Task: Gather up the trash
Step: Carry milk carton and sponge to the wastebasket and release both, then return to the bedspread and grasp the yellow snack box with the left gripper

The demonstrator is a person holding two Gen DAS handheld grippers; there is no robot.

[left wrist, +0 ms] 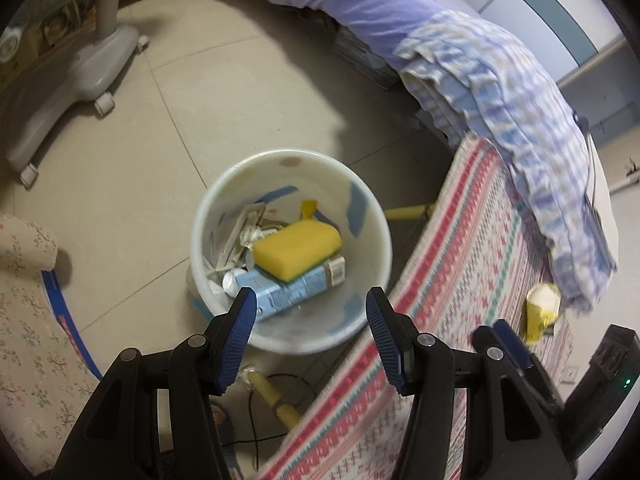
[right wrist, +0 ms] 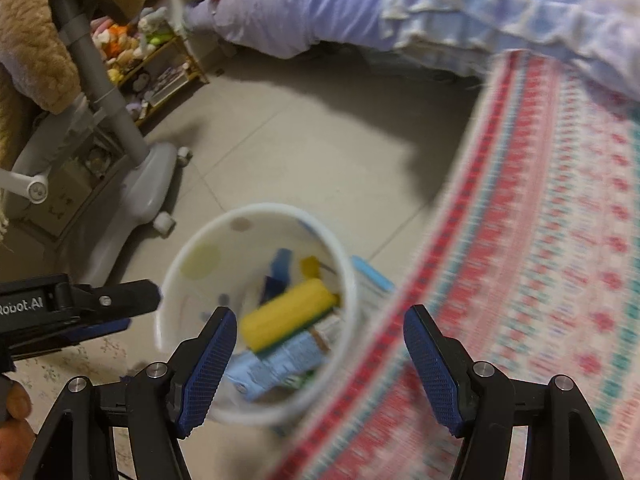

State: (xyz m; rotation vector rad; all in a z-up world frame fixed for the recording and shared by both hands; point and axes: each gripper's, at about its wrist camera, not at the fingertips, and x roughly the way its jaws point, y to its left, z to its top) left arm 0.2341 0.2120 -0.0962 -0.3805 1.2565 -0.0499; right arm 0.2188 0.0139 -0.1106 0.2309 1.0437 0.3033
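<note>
White bin, yellow sponge, red-and-teal patterned mat.

- The bin stands on the floor, just left of the bed's edge.
- In the bin a sponge lies on top of a carton, with wrappers to their left.
- The patterned mat covers the near part of the bed; a checked blanket lies on it farther back, and a sheet beyond that.
- A crumpled wrapper lies on the mat, right of the bin, by the blanket's near end.
- A wheeled chair base stands on the floor, far left behind the bin.
- A shelf of soft toys stands behind the chair.
- A cushion sits at near left.
</note>
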